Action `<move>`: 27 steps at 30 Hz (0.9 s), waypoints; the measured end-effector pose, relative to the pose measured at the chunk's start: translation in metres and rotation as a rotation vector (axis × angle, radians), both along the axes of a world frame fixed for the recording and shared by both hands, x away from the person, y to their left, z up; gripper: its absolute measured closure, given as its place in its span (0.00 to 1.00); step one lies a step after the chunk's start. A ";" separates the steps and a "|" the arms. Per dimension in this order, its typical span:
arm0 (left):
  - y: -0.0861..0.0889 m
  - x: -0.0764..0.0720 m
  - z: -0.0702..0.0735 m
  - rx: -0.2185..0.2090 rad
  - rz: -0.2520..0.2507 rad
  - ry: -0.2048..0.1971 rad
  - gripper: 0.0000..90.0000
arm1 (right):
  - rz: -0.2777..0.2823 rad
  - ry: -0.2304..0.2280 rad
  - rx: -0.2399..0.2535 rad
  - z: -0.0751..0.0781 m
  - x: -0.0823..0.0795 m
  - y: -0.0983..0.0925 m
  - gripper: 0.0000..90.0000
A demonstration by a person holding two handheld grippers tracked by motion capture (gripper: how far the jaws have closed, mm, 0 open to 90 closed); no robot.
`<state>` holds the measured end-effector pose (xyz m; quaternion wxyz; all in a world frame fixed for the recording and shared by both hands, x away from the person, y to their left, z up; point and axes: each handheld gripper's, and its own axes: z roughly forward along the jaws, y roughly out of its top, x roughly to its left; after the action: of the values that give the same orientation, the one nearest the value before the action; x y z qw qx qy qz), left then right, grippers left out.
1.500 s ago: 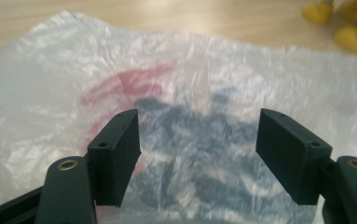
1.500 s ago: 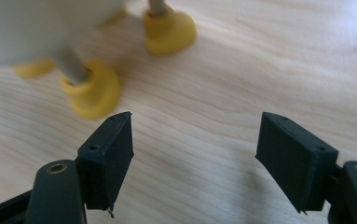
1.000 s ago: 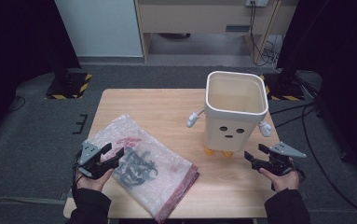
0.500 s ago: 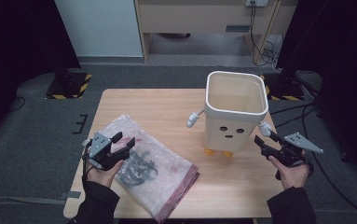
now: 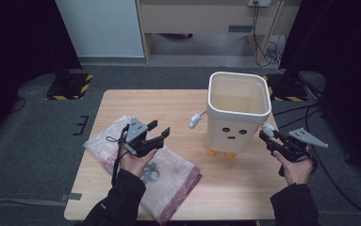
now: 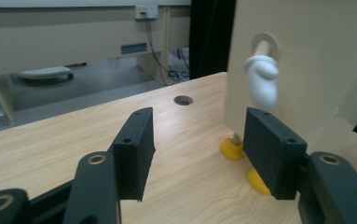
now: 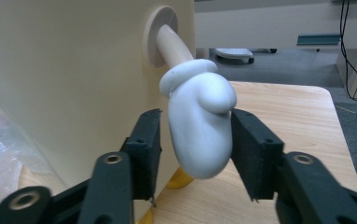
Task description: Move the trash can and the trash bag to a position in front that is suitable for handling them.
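Bin figure with mitten arms: right mitten between closing jaws

Cream bin (image 5: 238,113), character-shaped, upright toward the table's (image 5: 168,101) far right on yellow feet (image 6: 232,148). White mitten (image 7: 199,128) hangs from a peg on its side, a ready handle. Right gripper (image 7: 195,142) brackets this mitten; its jaws have just been closing, one pad at the thumb bulge, the other seemingly short of contact, firm pinch not confirmed. Left gripper (image 6: 197,149) open, empty, aimed at the opposite mitten (image 6: 262,81), likely for a two-sided lift. Bubble-wrap bag (image 5: 168,181) lies under the left forearm; contents dark, unidentifiable. Bin's interior floor not clearly readable
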<state>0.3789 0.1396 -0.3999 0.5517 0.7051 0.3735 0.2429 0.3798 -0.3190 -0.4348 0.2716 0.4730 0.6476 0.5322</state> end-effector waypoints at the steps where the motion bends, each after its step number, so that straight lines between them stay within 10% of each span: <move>1: -0.006 0.002 -0.001 -0.009 -0.013 0.009 0.47 | 0.002 0.002 0.002 0.000 0.000 -0.001 0.64; 15: -0.070 0.034 -0.009 0.012 -0.100 0.027 0.55 | 0.003 0.009 0.008 0.002 0.001 0.000 0.70; 27: -0.073 0.043 0.000 -0.039 -0.109 0.085 0.74 | 0.005 0.017 0.011 0.003 0.002 0.001 0.71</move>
<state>0.4223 0.0668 -0.3999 0.5612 0.7233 0.3623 0.1752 0.3820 -0.3179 -0.4314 0.2624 0.4774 0.6480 0.5323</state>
